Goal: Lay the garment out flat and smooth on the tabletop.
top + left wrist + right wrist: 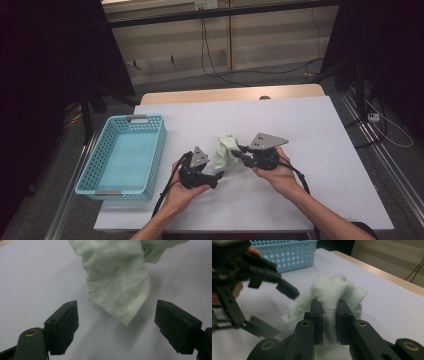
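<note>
Two grippers at work on one pale green cloth (226,150), bunched up near the middle of the white table (310,150), well to the right of the blue basket (125,155). Starting leftmost: basket sitting with nothing visible inside it, near the table's left edge. Next along, left gripper (218,177) just short of the cloth, jaws spread wide with the hanging corner of the cloth (120,300) between them, pads touching nothing. Then, on the cloth's right side, right gripper (239,151) clenched on a fold of the fabric (329,312), pinching it firmly and holding the bundle up off the table.

Looks like a handover or a spreading-out in hand. To do it well: keep the right pinch steady and high enough that the corner hangs free, bring the left jaws forward around that hemmed corner, and close only once the fabric sits deep between the pads, not on the very tip.

Hard to make out: what kind of garment or rag, since too crumpled to tell. Top of the cloth cut off in the left gripper view. Right pads mostly buried in fabric.
</note>
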Demonstrator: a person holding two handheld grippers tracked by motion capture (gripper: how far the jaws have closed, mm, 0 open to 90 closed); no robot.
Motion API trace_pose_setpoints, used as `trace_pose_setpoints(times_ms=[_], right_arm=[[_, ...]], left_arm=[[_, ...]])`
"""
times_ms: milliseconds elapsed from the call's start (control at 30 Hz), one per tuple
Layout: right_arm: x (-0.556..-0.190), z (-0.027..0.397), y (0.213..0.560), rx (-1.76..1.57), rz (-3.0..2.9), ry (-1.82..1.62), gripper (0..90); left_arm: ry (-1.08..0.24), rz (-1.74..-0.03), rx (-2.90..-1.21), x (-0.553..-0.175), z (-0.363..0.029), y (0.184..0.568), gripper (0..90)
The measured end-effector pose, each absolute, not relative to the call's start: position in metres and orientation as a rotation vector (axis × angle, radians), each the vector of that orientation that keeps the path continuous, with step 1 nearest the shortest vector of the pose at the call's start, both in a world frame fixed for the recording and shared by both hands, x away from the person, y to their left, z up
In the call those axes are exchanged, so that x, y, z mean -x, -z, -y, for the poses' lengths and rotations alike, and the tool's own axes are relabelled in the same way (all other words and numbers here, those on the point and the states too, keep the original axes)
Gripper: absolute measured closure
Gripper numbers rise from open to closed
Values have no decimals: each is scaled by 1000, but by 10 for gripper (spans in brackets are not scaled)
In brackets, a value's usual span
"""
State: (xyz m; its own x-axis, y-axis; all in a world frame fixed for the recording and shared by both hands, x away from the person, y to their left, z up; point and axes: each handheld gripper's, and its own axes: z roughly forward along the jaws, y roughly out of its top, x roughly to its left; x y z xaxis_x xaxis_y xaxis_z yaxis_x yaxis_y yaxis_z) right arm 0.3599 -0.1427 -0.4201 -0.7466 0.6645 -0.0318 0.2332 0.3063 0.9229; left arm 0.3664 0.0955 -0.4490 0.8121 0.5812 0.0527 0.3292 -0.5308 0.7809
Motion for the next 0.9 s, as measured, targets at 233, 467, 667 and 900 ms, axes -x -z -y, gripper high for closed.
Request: trace_pose_setpoints(times_ms=[233,467,667,900], right_arm=[[-353,139,412,-749,-2185,-1454,791],[-361,147,428,-799,-2226,-1325,731],[-364,151,431,-822,-2217,-1297,685],[-367,159,438,-873,-2210,-1264,637]], left_arm=[[-235,-699,-2091,-365,-107,437,676],[-210,-704,-2068,-359,-121,427,859],[-188,-722,-2071,-360,-124,428,857],[-194,-724,-2079,-360,-124,428,856]])
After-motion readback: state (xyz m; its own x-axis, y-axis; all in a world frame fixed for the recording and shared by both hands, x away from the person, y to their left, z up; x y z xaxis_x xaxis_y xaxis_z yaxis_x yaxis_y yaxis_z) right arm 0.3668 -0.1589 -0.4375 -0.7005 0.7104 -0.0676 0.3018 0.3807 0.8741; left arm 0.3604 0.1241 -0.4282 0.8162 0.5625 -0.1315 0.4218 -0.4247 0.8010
